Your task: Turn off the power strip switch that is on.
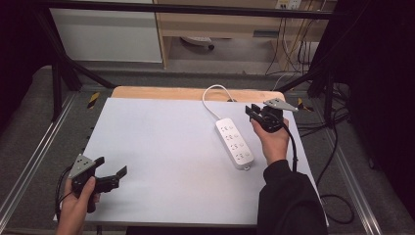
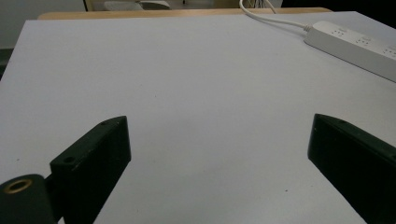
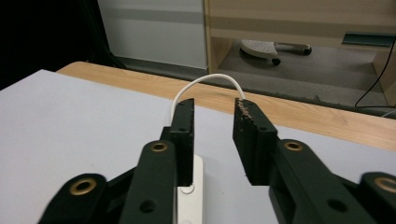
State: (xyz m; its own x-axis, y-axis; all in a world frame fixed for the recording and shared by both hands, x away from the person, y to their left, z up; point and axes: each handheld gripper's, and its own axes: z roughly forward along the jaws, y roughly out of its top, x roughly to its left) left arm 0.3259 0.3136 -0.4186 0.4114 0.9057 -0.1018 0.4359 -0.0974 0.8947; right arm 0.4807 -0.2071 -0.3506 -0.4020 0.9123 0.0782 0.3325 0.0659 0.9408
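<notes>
My left claw sat low over the near-left corner of the pale grey matte sheet covering the desk. Its 2 black jaws stood wide apart with nothing between them; in the left gripper view they framed bare sheet only. My left hand wrapped the handle, and the grey three-cornered plate rode on top.

My right claw was held up at the far-right side of the desk, just beyond the far end of the white 4-outlet plastic power strip. In the right gripper view the 2 jaws stood partly apart, a narrow gap between them, gripping nothing. My right hand, in a black sleeve, held the handle just beside the strip's right edge; whether it touched the strip, I could not tell.

The power strip lay flat on the sheet, right of centre, angled so its near end pointed toward the near-right. Its white round cord looped from the far end toward the bare light wooden edge of the desk. In the right gripper view the cord arched just past the jaw tips, and the strip's end showed below the left jaw.

The 2 claws were well apart.
</notes>
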